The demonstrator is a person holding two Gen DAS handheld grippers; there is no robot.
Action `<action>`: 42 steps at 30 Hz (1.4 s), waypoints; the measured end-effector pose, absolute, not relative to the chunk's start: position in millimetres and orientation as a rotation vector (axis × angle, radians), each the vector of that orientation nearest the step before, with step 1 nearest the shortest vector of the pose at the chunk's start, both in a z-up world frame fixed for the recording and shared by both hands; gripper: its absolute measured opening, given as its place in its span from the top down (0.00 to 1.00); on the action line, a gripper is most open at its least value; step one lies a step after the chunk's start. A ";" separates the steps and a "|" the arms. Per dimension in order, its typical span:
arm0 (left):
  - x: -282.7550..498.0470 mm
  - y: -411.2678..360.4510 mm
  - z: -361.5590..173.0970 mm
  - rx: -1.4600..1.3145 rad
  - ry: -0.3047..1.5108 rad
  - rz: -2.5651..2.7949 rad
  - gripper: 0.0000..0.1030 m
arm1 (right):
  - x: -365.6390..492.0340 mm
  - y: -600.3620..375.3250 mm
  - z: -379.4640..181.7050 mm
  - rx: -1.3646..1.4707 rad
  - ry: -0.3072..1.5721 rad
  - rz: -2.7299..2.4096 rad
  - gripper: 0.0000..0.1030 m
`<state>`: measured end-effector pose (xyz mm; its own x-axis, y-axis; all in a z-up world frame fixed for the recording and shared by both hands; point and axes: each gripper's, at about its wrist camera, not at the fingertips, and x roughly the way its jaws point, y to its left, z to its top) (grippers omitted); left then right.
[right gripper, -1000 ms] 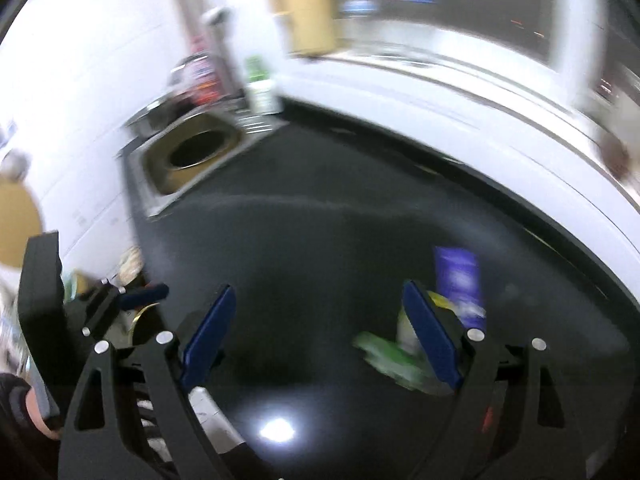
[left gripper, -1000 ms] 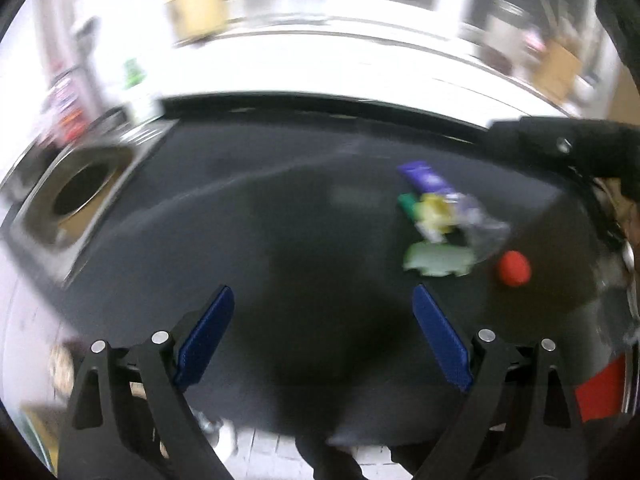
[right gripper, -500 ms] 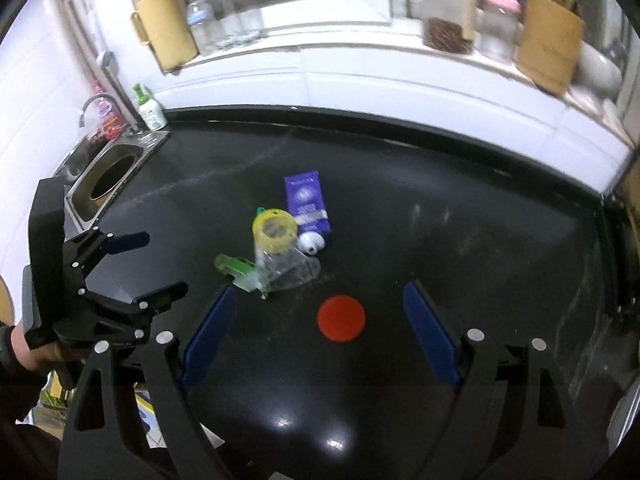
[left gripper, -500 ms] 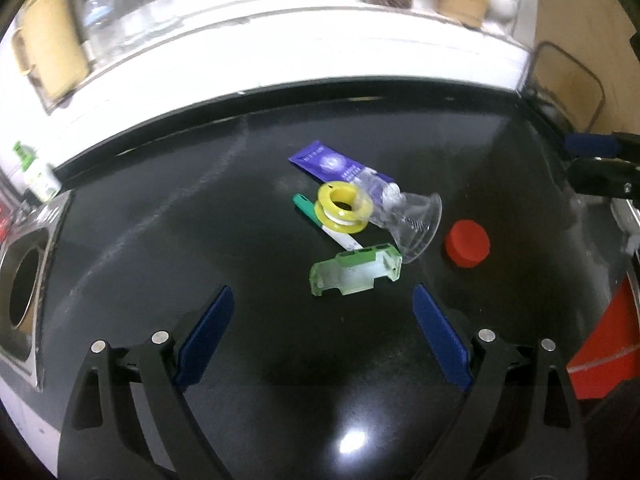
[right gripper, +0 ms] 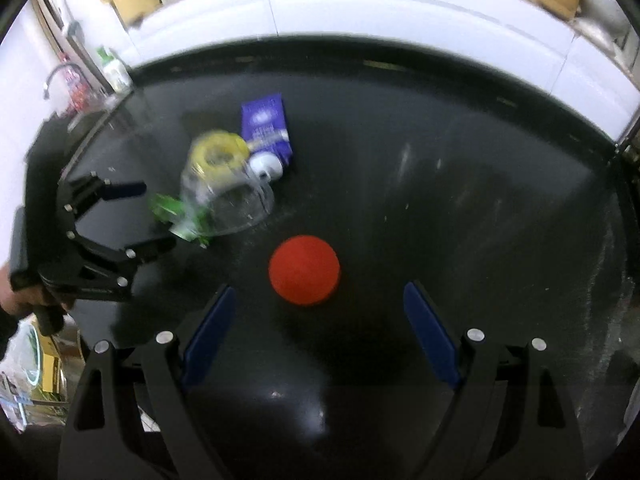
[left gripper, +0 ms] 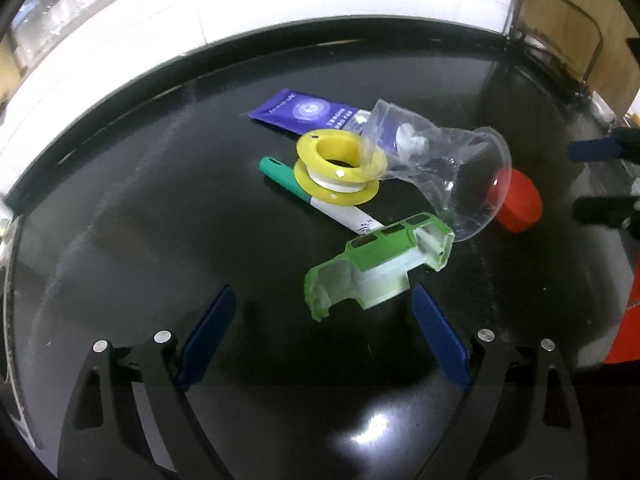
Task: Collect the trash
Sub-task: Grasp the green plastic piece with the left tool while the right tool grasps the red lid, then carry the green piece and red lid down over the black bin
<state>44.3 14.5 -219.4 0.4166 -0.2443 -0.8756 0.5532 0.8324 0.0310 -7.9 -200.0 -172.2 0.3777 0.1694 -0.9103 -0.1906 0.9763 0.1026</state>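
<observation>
Trash lies in a small heap on the black counter (left gripper: 120,240), mid-frame in my left view. A purple sachet (left gripper: 304,111) sits at the top of the heap, a yellow spool (left gripper: 336,172) rests on a green pen (left gripper: 280,172) below it, and a clear plastic cup (left gripper: 448,168) lies tipped on its side to the right. A green toy car shell (left gripper: 380,264) lies lowest, just above my left tongs (left gripper: 322,336), which stand wide with nothing in them. A red cap (right gripper: 304,275) sits apart from the heap, in the middle of my right view, just above my right tongs (right gripper: 316,336), also wide and empty.
</observation>
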 end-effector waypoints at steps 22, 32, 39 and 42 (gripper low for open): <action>30.5 6.1 -217.7 0.296 1.037 -0.732 0.88 | 1.1 -198.2 -193.7 -0.005 1.187 0.229 0.53; -0.1 22.2 -196.9 0.217 1.039 -0.579 0.88 | -17.1 -204.5 -172.3 -0.012 1.153 0.232 0.53; -34.3 44.1 -179.7 0.161 1.043 -0.446 0.89 | -29.9 -204.8 -150.0 -0.019 1.104 0.261 0.53; -43.0 57.5 -178.0 0.133 1.053 -0.392 0.89 | -30.1 -201.3 -144.7 -0.021 1.096 0.279 0.53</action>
